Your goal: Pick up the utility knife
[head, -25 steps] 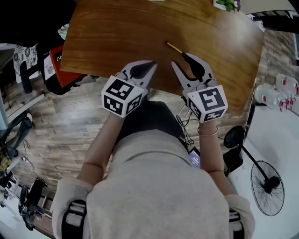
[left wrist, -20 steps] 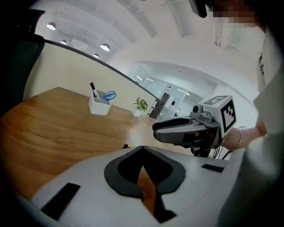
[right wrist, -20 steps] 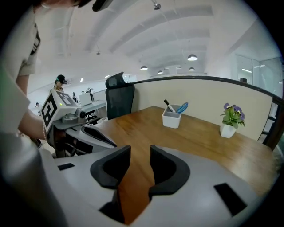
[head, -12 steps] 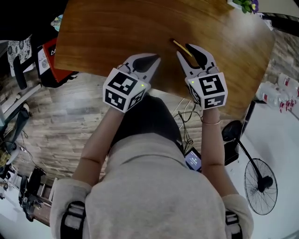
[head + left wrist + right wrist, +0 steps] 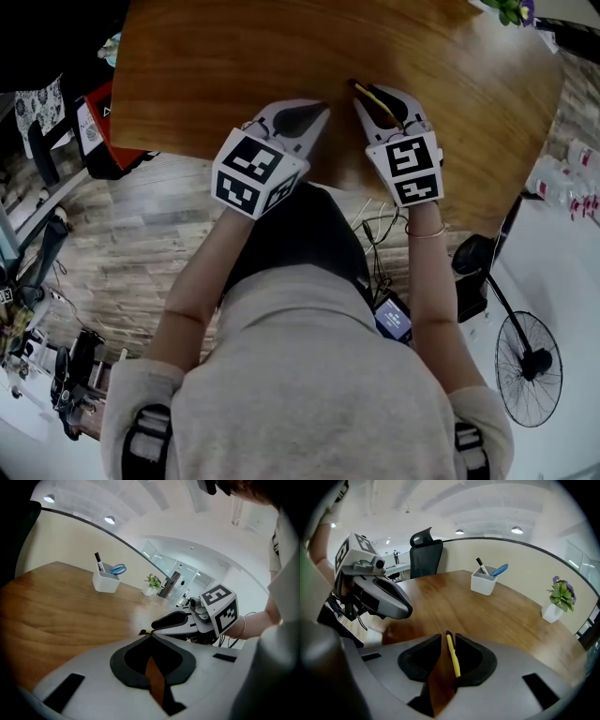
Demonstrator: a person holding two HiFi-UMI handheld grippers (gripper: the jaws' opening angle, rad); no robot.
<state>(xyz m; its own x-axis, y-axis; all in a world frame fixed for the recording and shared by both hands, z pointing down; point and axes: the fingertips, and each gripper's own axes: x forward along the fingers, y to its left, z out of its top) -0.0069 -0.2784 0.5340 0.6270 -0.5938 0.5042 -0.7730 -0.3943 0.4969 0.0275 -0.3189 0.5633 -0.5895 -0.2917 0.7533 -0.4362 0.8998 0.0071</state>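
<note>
Right gripper (image 5: 379, 101): jaws narrowly apart, tips low over the wooden table (image 5: 234, 56). The utility knife (image 5: 453, 657), slim and yellow with a dark tip, lies lengthwise in the gap between these jaws, its tip just past the fingertips. In the right gripper view the knife runs along the jaw on that view's right. A strip of bare table shows between the knife and the other jaw, so a firm clamp cannot be confirmed.

Left gripper (image 5: 302, 116): jaws together, tips meeting, nothing between them. It sits just beside the right gripper, on its left, at the near table edge. From the left gripper view, the knife's yellow end (image 5: 146, 632) shows just ahead of the closed tips, under the right gripper's jaw.

Ahead of both grippers, well apart across the table: a white pen holder (image 5: 483, 582) and, further right, a small potted plant (image 5: 560, 597). A black office chair (image 5: 425, 550) stands beyond the table, ahead-left of the right gripper
</note>
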